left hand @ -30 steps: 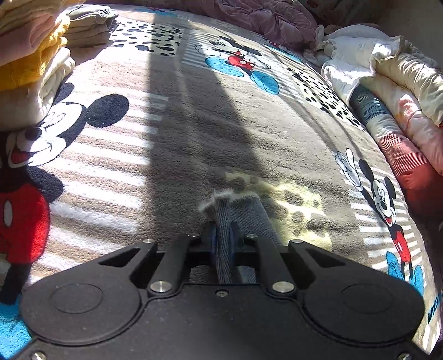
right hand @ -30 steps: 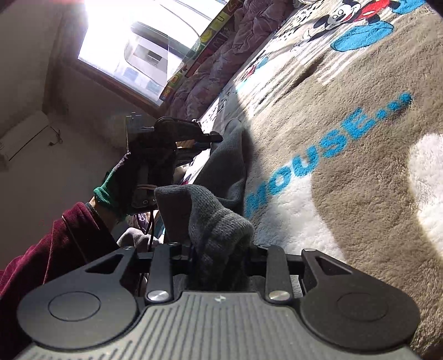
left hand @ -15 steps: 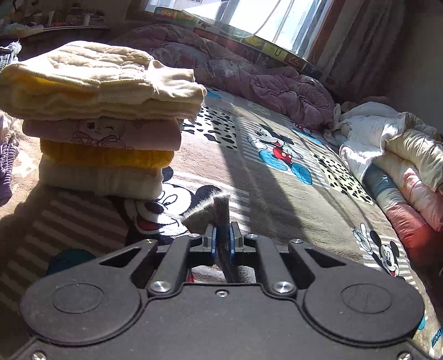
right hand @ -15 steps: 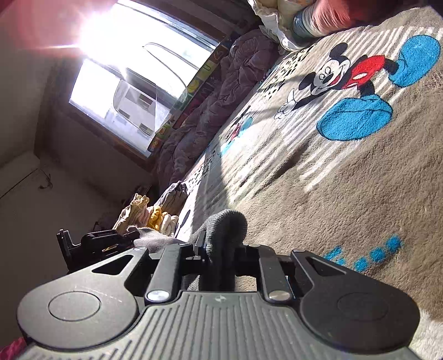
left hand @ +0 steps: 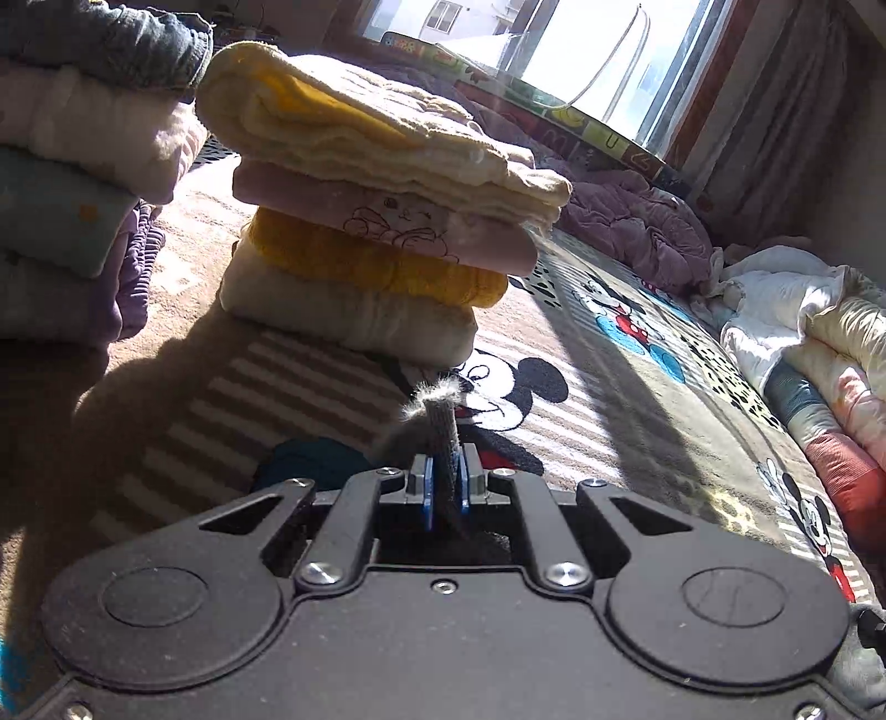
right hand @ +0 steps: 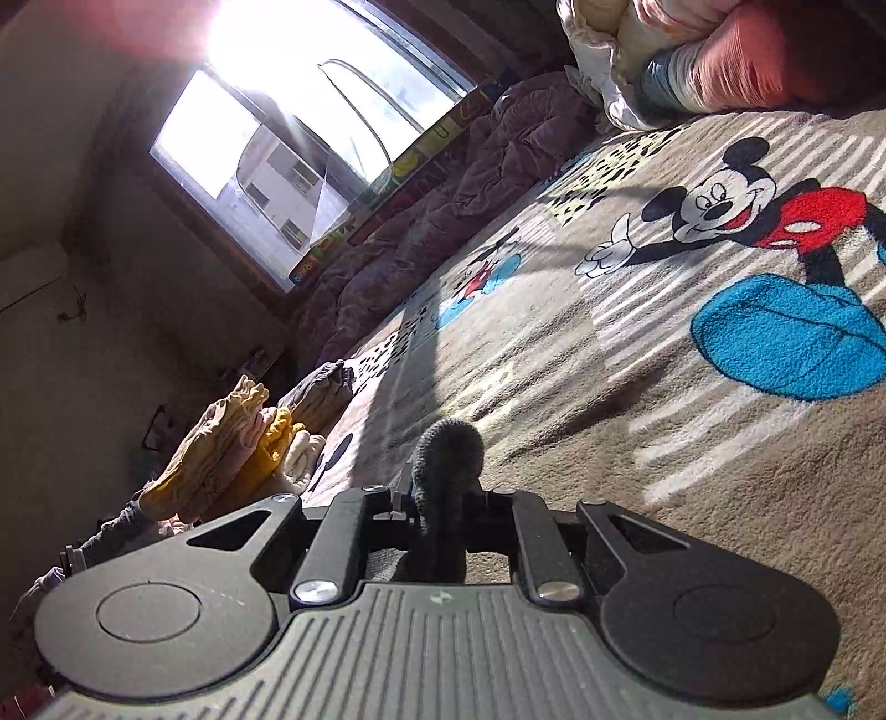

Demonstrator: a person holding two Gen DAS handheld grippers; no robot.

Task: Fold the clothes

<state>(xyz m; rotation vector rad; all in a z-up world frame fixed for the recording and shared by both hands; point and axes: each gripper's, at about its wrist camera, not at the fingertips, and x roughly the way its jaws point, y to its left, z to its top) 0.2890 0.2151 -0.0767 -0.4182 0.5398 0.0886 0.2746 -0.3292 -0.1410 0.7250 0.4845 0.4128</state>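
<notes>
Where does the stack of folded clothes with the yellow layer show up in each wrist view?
Left wrist: the folded stack fills the upper left centre, just beyond the left claw.
Right wrist: the same stack is small, tipped sideways at lower left.
Shared landmark: the bright window.

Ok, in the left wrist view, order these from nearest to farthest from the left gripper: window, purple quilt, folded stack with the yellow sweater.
1. Folded stack, just ahead, left of the left gripper.
2. Purple quilt, farther back, right of centre.
3. Window, at the far wall.
</notes>
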